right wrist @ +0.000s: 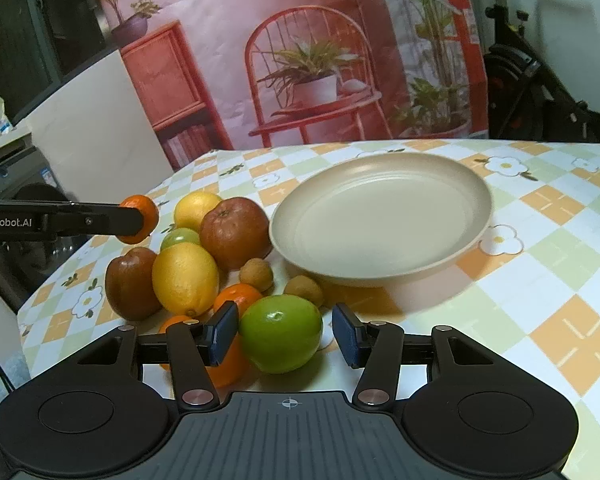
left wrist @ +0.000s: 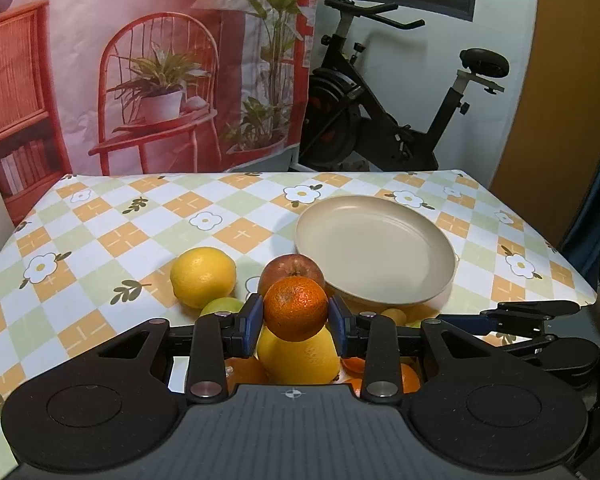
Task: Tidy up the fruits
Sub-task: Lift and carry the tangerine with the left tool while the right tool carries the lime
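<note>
My left tongs (left wrist: 296,320) are clamped on a small orange (left wrist: 296,307), its blue pads pressing both sides, and they hold it in the air above the fruit pile; from the right wrist view that same orange (right wrist: 142,218) sits at the tip of the left tongs' (right wrist: 134,220) black arm, clear of the bench (right wrist: 560,320). My right tongs (right wrist: 286,336) stand partly open around a green apple (right wrist: 281,334) that rests on the checked cloth; the pads flank the apple, and a gap shows on the right side, so nothing is gripped. The rest of the fruit lies bunched to the left of the beige plate (right wrist: 384,216): a red apple (right wrist: 236,232) just beside the plate's rim, a lemon (right wrist: 185,278) in front of it, another lemon (right wrist: 196,210) behind, a dark red fruit (right wrist: 130,282) at the left edge of the pile, a small green fruit (right wrist: 180,238) between the lemons, two small brown round fruits (right wrist: 256,274) near the plate, and more oranges (right wrist: 238,298) tucked beside my left pad. The plate holds no fruit.
</note>
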Demonstrator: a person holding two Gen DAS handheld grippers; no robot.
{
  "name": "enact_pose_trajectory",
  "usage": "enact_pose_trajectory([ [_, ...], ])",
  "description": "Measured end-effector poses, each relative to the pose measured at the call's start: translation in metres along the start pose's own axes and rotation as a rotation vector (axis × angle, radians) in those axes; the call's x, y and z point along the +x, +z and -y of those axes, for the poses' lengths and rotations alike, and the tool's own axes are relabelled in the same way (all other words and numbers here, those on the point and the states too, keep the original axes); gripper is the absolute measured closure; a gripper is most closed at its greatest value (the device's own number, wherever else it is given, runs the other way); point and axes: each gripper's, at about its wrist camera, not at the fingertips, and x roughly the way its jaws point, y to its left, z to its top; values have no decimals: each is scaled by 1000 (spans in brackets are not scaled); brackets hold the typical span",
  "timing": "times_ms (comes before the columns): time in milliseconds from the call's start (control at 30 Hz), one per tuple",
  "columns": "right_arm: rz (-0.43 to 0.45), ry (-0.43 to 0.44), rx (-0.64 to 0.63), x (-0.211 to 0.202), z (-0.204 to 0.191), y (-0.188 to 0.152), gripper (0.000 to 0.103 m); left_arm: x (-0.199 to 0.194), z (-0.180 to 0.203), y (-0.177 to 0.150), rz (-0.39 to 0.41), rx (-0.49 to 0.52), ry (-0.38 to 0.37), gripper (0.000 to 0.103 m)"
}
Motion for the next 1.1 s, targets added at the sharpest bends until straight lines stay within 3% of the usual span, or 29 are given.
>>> enact_pose_trajectory([
  [567,-27,17,7,6,-2,4,59,-5,3,4,15,14,-3,66],
  [800,37,1,29,-4,13,21,59,-5,9,25,65,63,2,66],
  [1100,126,-72,-13,-7,41,70,59,20,21,65,99,90,-7,66],
])
